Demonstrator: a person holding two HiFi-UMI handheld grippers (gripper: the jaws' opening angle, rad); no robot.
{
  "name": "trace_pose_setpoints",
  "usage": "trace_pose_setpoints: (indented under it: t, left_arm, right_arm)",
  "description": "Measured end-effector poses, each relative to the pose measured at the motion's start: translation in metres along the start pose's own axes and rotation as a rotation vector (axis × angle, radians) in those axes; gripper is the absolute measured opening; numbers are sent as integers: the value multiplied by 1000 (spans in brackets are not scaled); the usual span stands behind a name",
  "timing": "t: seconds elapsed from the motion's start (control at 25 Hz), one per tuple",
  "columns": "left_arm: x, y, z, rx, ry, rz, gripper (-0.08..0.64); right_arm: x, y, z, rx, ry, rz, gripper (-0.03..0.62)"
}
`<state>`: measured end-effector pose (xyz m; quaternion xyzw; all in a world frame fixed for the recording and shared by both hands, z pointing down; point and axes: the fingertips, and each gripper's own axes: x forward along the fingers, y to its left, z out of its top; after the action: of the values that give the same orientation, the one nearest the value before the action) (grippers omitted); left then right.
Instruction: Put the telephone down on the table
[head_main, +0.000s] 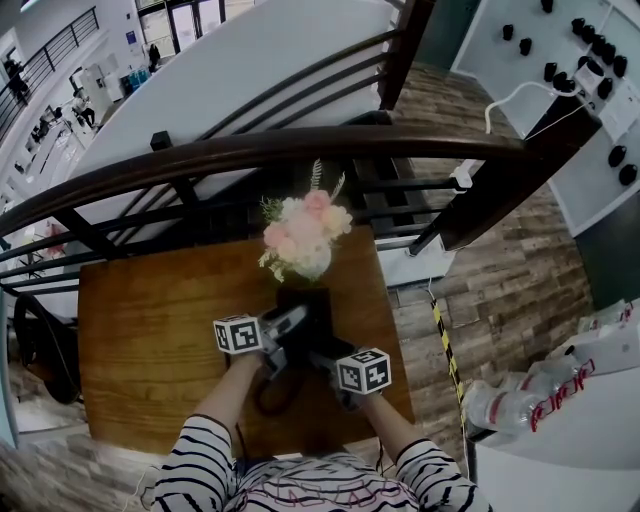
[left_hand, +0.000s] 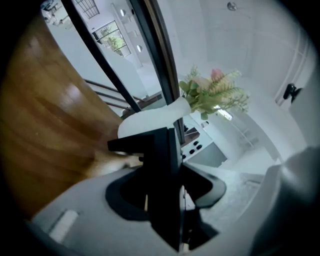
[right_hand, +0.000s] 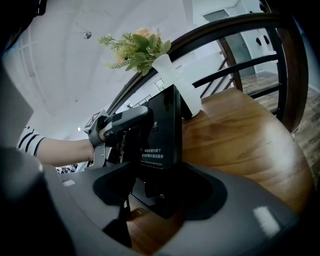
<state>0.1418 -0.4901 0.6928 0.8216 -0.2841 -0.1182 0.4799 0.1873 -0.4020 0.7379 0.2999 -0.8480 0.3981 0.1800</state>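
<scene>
A black telephone (head_main: 307, 318) is held upright between my two grippers over the brown wooden table (head_main: 140, 320), just in front of the flower vase (head_main: 303, 243). My left gripper (head_main: 285, 328) is shut on its left side and my right gripper (head_main: 328, 356) on its right. In the left gripper view the telephone (left_hand: 162, 165) fills the gap between the jaws. In the right gripper view the telephone's (right_hand: 161, 137) labelled back faces the camera, its lower edge close above the table (right_hand: 240, 140); I cannot tell whether it touches. Its black cord (head_main: 270, 395) loops on the table.
A white vase of pink flowers (right_hand: 172, 82) stands at the table's far edge. A dark wooden railing (head_main: 300, 150) curves right behind the table. A white counter with plastic bottles (head_main: 540, 405) is at the right, and a dark chair (head_main: 40, 345) at the left.
</scene>
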Motion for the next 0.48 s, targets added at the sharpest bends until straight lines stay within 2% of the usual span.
trace_pose_setpoints:
  t: [0.48]
  left_arm:
    - [8, 19, -9, -18, 18, 27, 206]
  right_arm:
    - [6, -12, -6, 29, 37, -16, 285]
